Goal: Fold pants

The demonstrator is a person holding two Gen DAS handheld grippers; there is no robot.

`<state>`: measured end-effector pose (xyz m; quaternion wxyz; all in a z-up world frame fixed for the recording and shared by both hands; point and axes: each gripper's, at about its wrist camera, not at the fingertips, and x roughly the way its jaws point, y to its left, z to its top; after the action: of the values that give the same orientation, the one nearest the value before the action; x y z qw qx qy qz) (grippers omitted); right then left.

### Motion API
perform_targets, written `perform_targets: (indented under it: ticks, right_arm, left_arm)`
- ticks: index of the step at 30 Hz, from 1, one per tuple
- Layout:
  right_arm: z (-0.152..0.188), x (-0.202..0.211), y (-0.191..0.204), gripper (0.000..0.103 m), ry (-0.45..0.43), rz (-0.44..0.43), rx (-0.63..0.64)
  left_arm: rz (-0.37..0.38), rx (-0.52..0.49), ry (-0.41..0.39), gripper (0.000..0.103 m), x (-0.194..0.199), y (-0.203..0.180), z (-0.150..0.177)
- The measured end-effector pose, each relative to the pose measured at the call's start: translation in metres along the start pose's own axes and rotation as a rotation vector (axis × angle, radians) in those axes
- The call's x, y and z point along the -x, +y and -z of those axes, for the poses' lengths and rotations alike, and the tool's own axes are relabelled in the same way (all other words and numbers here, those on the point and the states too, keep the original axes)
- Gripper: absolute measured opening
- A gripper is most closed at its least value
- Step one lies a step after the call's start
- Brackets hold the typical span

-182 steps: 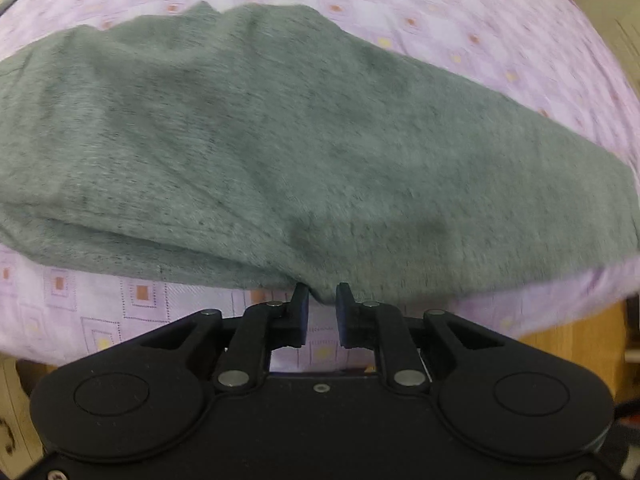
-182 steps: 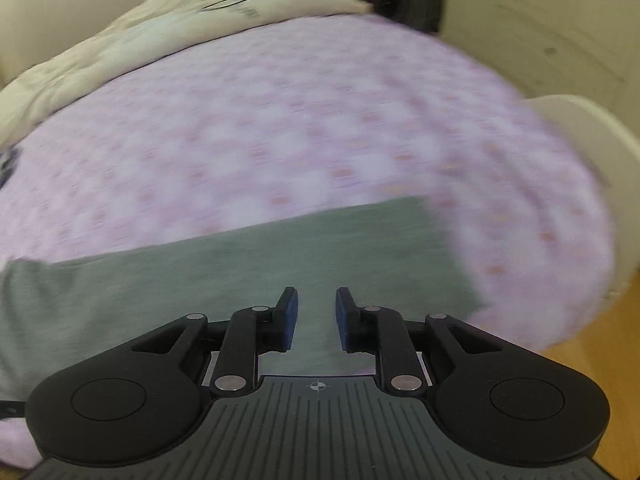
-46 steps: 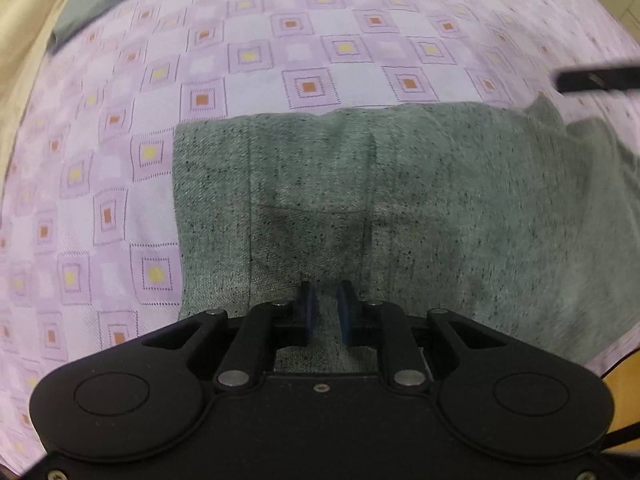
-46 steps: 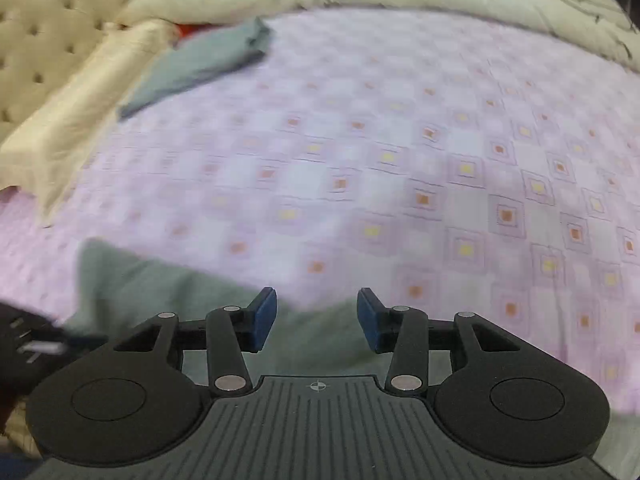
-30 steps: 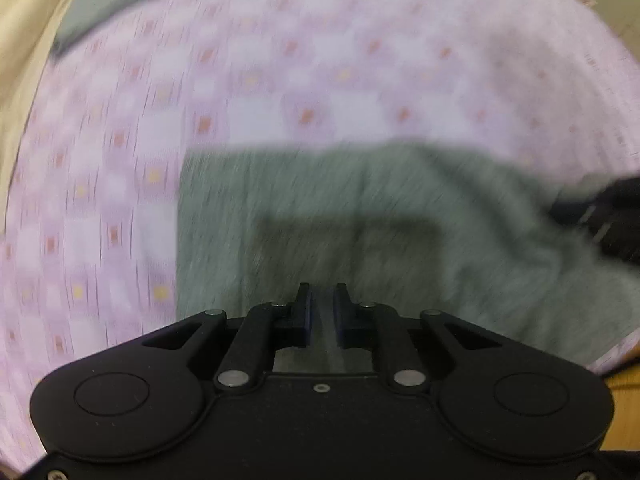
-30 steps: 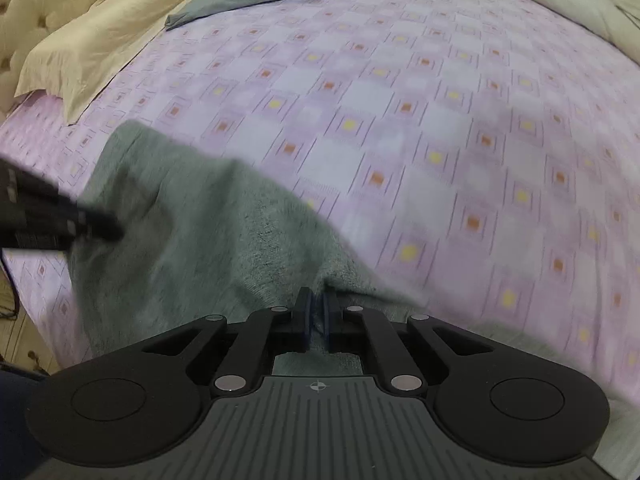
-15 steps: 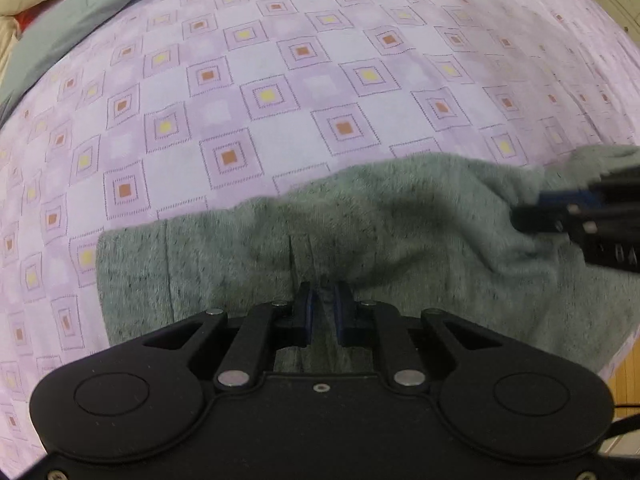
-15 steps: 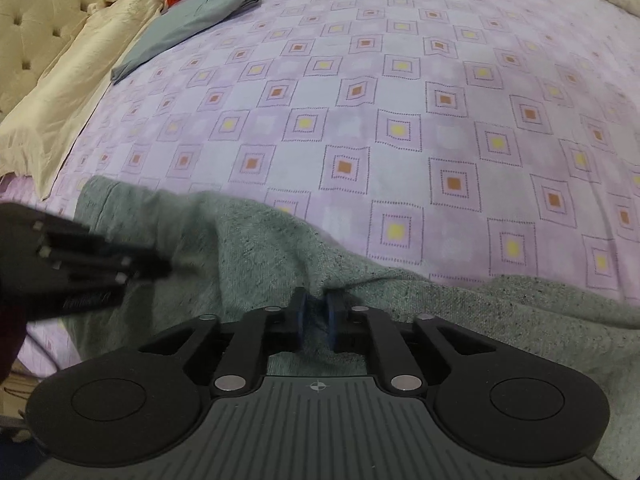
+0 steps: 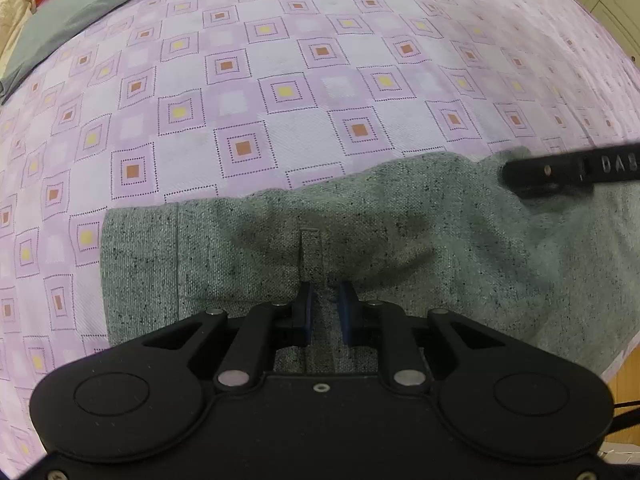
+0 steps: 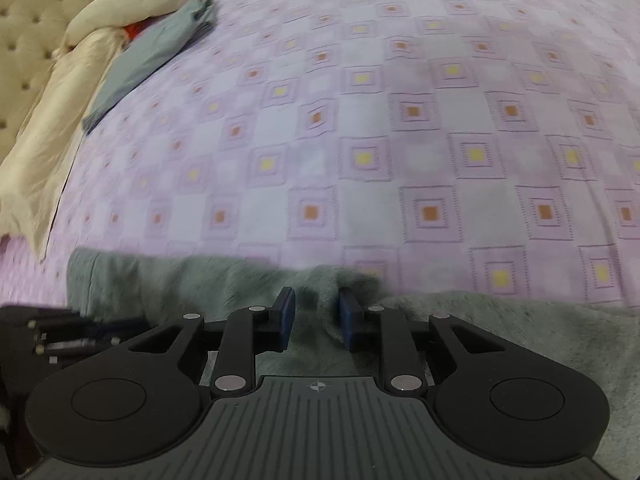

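Observation:
The grey pants [image 9: 360, 232] lie folded along the near edge of the bed, on the purple checked sheet [image 9: 248, 80]. My left gripper [image 9: 324, 312] sits over the near edge of the pants with its jaws a narrow gap apart and cloth between them. My right gripper [image 10: 316, 312] is open over a raised ridge of the same grey pants [image 10: 500, 320]. The right gripper's black finger [image 9: 560, 172] shows at the right of the left wrist view, on the pants' far edge. The left gripper [image 10: 60, 340] shows at the lower left of the right wrist view.
A folded grey-green garment [image 10: 160, 52] lies at the far left of the bed beside cream pillows [image 10: 48, 120] and a tufted headboard [image 10: 24, 4]. Wooden floor [image 9: 624, 380] shows past the bed's near right edge.
My right gripper has opened and let go of the cloth fold it pinched half a second ago. The left gripper's jaws have parted slightly. The pants have settled flatter.

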<state>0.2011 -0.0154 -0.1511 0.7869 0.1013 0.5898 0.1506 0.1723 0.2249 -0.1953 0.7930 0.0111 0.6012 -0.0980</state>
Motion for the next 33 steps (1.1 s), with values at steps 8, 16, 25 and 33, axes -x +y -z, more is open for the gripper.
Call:
perform_targets:
  ticks: [8, 16, 25, 33]
  right_arm:
    - [-0.009, -0.013, -0.006, 0.005, 0.033, -0.062, -0.014]
    - [-0.025, -0.012, 0.052, 0.005, -0.160, 0.042, 0.243]
    - [-0.003, 0.038, 0.039, 0.032, -0.374, 0.083, 0.253]
    - [0.068, 0.084, -0.054, 0.032, -0.312, 0.241, -0.011]
  left_arm:
    - [0.011, 0.008, -0.001, 0.026, 0.000, 0.002, 0.000]
    - [-0.035, -0.009, -0.043, 0.027, 0.001, -0.006, 0.009]
    - [-0.006, 0.059, 0.010, 0.023, 0.013, 0.003, -0.003]
    - [-0.003, 0.054, -0.083, 0.020, 0.045, -0.033, -0.013]
